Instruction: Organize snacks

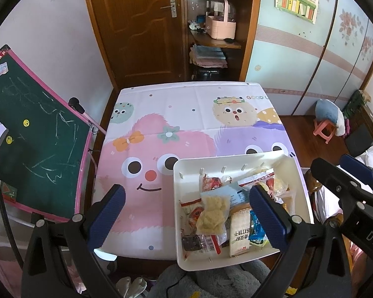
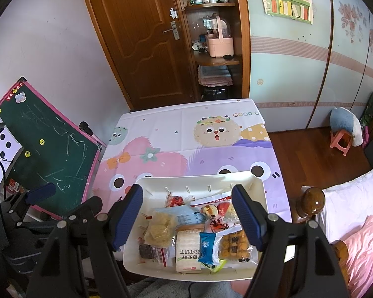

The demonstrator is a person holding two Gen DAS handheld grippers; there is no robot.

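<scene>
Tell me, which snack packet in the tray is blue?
The small blue packet near the tray's front edge, beside the white cracker pack; no other packet is bright blue.

Both grippers hang tilted steeply downward, side by side and apart. The left gripper [image 1: 186, 213] has its blue-padded jaws spread wide with nothing between the pads. The right gripper [image 2: 189, 219] also stands open, empty, fingers parted. The hands that carry them lie outside both views, so their grip cannot be judged.
</scene>
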